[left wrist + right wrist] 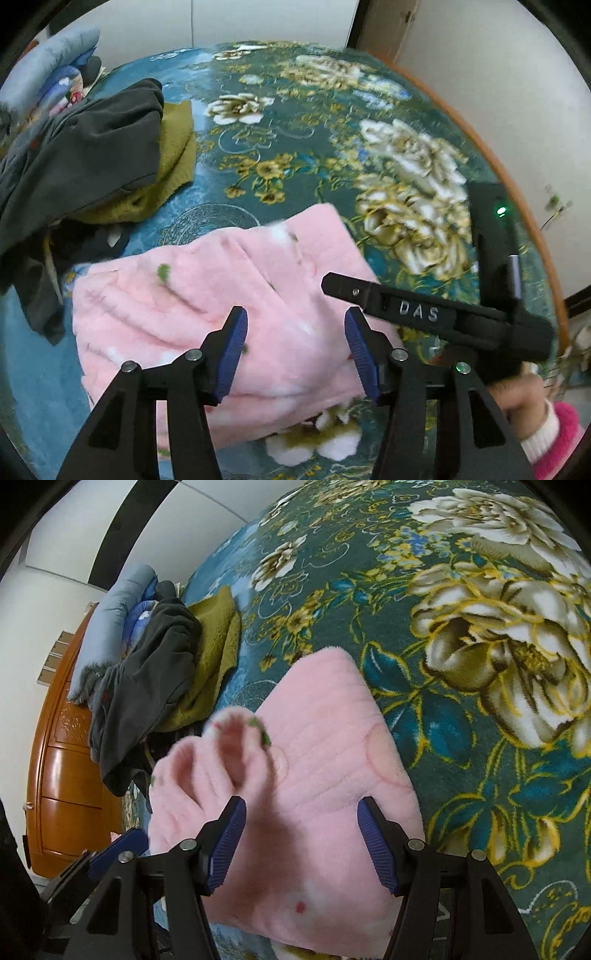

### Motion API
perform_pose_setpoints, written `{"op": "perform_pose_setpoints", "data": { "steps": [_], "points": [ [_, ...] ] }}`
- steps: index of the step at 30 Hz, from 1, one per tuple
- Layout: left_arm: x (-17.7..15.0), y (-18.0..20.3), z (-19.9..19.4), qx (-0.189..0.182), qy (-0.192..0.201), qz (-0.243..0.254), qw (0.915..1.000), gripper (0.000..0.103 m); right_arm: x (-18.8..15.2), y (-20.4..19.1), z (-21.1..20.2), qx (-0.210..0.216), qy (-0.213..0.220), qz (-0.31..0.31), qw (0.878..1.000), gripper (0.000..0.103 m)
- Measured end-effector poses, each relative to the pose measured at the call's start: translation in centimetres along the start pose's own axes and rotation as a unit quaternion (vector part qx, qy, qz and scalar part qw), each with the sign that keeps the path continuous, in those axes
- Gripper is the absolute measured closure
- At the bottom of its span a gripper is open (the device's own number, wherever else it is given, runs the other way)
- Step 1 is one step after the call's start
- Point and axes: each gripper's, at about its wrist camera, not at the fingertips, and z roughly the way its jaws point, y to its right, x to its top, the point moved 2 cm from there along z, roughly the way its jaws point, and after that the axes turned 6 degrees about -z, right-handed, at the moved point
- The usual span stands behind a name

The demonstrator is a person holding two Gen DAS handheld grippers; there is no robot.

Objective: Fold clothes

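A fluffy pink garment (221, 314) lies bunched and partly folded on the floral blanket (295, 147). My left gripper (295, 332) hovers just above its near part, open, nothing between its blue pads. In the left wrist view the right gripper's black body marked DAS reaches in from the right, held by a hand in a pink sleeve (546, 417). In the right wrist view the pink garment (325, 746) fills the centre, and my right gripper (301, 819) stands open over it, holding nothing. The blue pad of the left gripper (118, 853) shows at the lower left.
A pile of clothes sits at the left: a dark grey garment (85, 155) over an olive-green knit (177, 147), with pale blue bedding (48, 74) behind. The bed's orange wooden edge (517, 177) curves at the right. A wooden drawer cabinet (62, 775) stands beside the bed.
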Motion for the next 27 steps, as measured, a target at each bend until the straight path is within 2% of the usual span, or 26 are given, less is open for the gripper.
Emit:
{"op": "perform_pose_setpoints", "data": {
  "steps": [2, 4, 7, 11, 14, 17, 22, 26, 27],
  "points": [
    [-0.4, -3.1, -1.4, -0.010, 0.013, -0.041, 0.9990, 0.047, 0.2, -0.6, -0.7, 0.009, 0.006, -0.012, 1.000, 0.036],
    [-1.0, -7.5, -2.3, 0.010, 0.024, -0.093, 0.9953, 0.047, 0.5, -1.2, -1.3, 0.019, 0.013, -0.023, 0.999, 0.036],
    [-2.5, -14.9, -2.4, 0.055, 0.017, -0.193, 0.9795, 0.047, 0.8, -2.3, -1.9, 0.031, 0.016, -0.047, 0.998, 0.036],
    [-5.7, -20.6, -1.0, 0.082, -0.014, -0.272, 0.9586, 0.047, 0.6, -5.2, 0.1, 0.021, -0.016, -0.104, 0.994, 0.036],
    [-7.9, -21.7, 0.4, 0.081, -0.032, -0.284, 0.9548, 0.047, 0.6, -6.7, 1.3, 0.027, -0.024, -0.120, 0.992, 0.036],
    [-9.1, -22.2, 1.2, 0.057, -0.036, -0.297, 0.9525, 0.047, 0.9, -8.7, 2.2, 0.036, -0.032, -0.155, 0.987, 0.037],
    [-9.3, -22.9, 0.6, 0.033, -0.011, -0.306, 0.9513, 0.047, 0.8, -11.1, 3.6, 0.041, -0.050, -0.198, 0.978, 0.040],
    [-9.6, -23.3, 0.5, 0.012, -0.003, -0.317, 0.9483, 0.047, 1.1, -11.6, 5.6, 0.027, -0.065, -0.203, 0.977, 0.040],
    [-9.5, -23.5, 0.5, 0.010, -0.002, -0.319, 0.9476, 0.047, 1.2, -11.3, 6.3, 0.022, -0.070, -0.193, 0.978, 0.046]
  ]
}}
